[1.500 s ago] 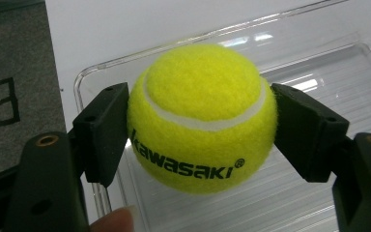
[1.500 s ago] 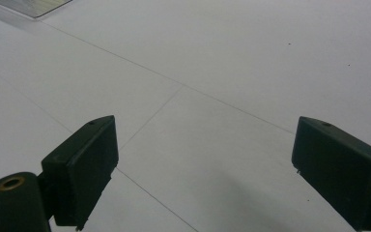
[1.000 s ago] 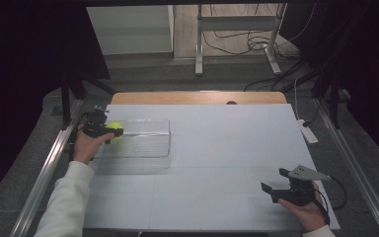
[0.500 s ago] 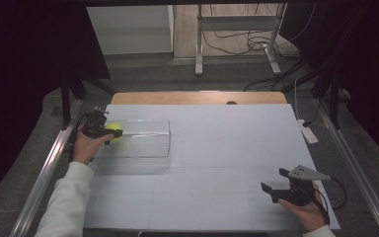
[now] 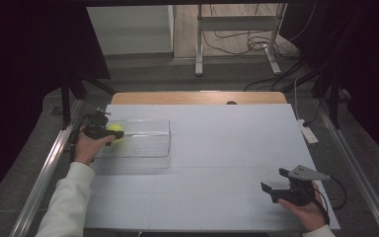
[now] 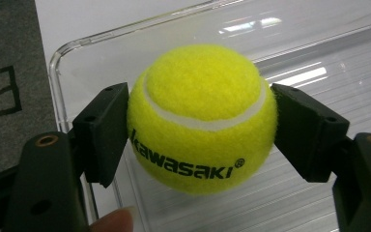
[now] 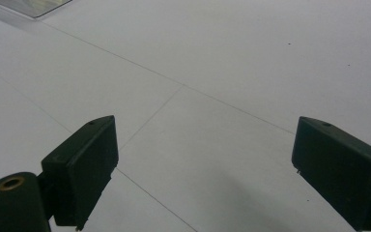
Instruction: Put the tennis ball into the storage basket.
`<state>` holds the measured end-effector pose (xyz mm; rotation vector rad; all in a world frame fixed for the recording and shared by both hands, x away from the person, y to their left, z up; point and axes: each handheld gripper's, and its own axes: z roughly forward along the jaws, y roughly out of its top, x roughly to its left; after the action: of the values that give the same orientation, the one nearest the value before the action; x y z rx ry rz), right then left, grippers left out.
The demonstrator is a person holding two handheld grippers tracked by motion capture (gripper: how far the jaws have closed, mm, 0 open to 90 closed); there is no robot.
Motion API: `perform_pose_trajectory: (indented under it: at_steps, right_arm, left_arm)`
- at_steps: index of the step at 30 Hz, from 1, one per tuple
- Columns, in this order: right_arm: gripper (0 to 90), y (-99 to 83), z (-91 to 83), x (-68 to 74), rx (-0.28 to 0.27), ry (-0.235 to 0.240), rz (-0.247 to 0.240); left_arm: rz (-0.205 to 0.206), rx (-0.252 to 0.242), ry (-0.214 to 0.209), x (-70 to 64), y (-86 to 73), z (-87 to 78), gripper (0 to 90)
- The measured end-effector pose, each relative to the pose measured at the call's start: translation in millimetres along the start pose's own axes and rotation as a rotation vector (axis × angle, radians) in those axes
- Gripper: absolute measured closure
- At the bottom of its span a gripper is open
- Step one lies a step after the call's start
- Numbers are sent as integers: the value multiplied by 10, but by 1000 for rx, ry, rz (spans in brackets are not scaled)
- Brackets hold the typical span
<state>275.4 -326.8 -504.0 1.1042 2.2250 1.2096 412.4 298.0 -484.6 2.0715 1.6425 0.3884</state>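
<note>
Over the left end of the bin (image 5: 143,143), at about nine o'clock on the table (image 5: 217,148), the left gripper (image 5: 109,133) holds the ball (image 5: 115,133). From the left gripper view its two black jaws press the ball (image 6: 202,118) at three and nine o'clock, squarely across its widest part, with the clear wall of the bin (image 6: 77,43) curving behind and below.

The ball looks light and springy: a felt cover with a white seam, fuzzy enough that the flat pads should bite without slipping. It will give a little under pressure and spring back, so a firm squeeze does no harm, and it is not fragile. Being round, it will roll and bounce once let go, so a low release inside the bin would be wise. The best hold is the one now in place, across the equator; a grip higher or lower would likely squeeze it out.

The bin is thin, clear, stiff plastic with ribbed floor, probably light and easily nudged across the smooth table.

At about five o'clock the right gripper (image 5: 282,191) rests in the person's hand near the table's front edge, well apart from the bin. In the right gripper view its jaws stand wide, with nothing between them but bare table (image 7: 222,72).
</note>
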Motion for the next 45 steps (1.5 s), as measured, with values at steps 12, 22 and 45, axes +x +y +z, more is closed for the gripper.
perform_pose_trajectory:
  at_steps: [12,22,45]
  right_arm:
    - [93,0,0,0,0,2,-1]
    - [93,-1,1,-1,1,2,0]
    - [93,-1,6,-3,0,6,0]
  left_arm:
    - [-5,17,12,0,1,22,256]
    - [-12,44,13,-6,5,45,255]
    - [4,5,13,-60,23,-31,188]
